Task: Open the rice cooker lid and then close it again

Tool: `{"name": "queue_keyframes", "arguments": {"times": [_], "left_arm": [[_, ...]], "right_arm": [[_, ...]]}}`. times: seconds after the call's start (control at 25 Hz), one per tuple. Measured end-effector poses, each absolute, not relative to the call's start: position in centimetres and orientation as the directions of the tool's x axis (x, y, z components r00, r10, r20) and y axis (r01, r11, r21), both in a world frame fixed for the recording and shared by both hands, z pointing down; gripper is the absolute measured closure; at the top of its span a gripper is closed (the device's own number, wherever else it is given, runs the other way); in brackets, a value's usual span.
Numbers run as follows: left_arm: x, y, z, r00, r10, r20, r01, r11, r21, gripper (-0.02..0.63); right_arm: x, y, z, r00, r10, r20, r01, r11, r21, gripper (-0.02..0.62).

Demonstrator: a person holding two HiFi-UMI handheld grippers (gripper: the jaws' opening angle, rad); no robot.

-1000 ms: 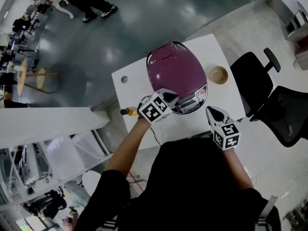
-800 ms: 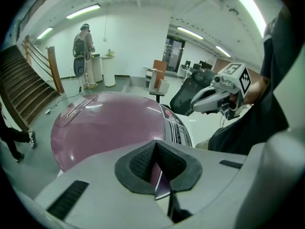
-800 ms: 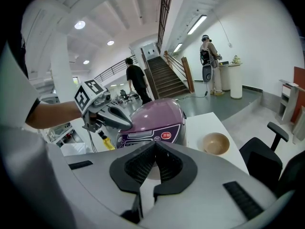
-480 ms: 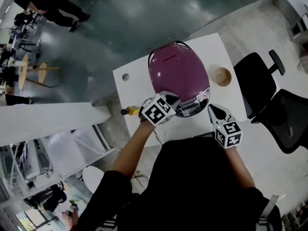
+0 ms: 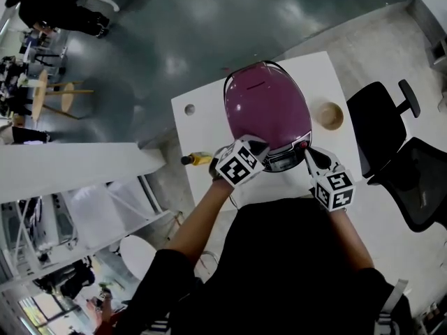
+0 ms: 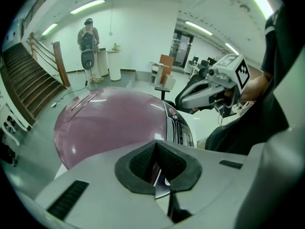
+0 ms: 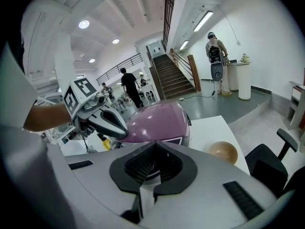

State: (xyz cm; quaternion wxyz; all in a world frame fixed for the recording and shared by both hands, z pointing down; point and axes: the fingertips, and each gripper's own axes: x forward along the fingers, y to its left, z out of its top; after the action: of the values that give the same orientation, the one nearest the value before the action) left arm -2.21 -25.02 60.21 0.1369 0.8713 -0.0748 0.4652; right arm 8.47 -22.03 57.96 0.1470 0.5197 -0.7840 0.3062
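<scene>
Head view: the purple rice cooker point(image 5: 267, 117) sits on the white surface point(image 5: 206, 121), lid point(image 5: 262, 89) closed. The left hand-held gripper point(image 5: 259, 146) and right hand-held gripper point(image 5: 307, 152), both shut and empty, flank its front panel. A closed tip could slip off the latch and shove the cooker.

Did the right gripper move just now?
Yes. The right gripper has slid in toward the purple rice cooker. Its tip now sits right by the cooker's front panel, where a gap showed before.

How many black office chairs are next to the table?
2 chairs: one right of the bowl, one nearer, at the right edge. Others may be out of view.
</scene>
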Motion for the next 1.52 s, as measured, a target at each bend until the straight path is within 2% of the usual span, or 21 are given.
{"name": "queue_keyframes", "arguments": {"times": [0.2,0.44,0.72,0.88,1.0,1.12,1.4,1.52], "left_arm": [[-2.7,-25.2,59.5,0.604,-0.054,0.795,-0.316,-0.932,0.177,0.604],[-4.6,-23.3,56.0,0.734,-0.156,0.661,-0.373,-0.906,0.2,0.604],[-7.0,-16.6,51.4,0.879,-0.324,0.349,-0.434,-0.847,0.306,0.604],[-10.3,-12.9,50.2,0.846,-0.443,0.296,-0.524,-0.79,0.318,0.604],[-12.0,-10.7,50.5,0.821,-0.487,0.297,-0.568,-0.747,0.344,0.604],[-12.7,-8.7,50.4,0.754,-0.587,0.294,-0.656,-0.683,0.32,0.604],[-11.1,-2.7,49.3,0.547,-0.787,0.286,-0.836,-0.492,0.245,0.604],[-9.5,0.7,49.5,0.456,-0.832,0.315,-0.889,-0.415,0.192,0.604]], "right_arm": [[8.2,-21.6,56.6,-0.407,-0.735,0.543,-0.912,0.288,-0.293,0.595],[6.7,-19.2,54.5,-0.402,-0.777,0.484,-0.911,0.288,-0.295,0.595],[3.7,-15.0,53.2,-0.407,-0.774,0.486,-0.912,0.31,-0.27,0.595],[0.6,-13.8,51.0,-0.448,-0.765,0.463,-0.894,0.373,-0.248,0.595],[-1.7,-13.3,49.8,-0.506,-0.754,0.418,-0.862,0.445,-0.242,0.595],[-2.4,-12.2,49.3,-0.573,-0.726,0.381,-0.82,0.508,-0.265,0.595],[1.6,-6.4,48.8,-0.65,-0.681,0.336,-0.759,0.592,-0.27,0.595],[4.7,-3.0,48.7,-0.667,-0.672,0.323,-0.745,0.618,-0.251,0.595]]}}
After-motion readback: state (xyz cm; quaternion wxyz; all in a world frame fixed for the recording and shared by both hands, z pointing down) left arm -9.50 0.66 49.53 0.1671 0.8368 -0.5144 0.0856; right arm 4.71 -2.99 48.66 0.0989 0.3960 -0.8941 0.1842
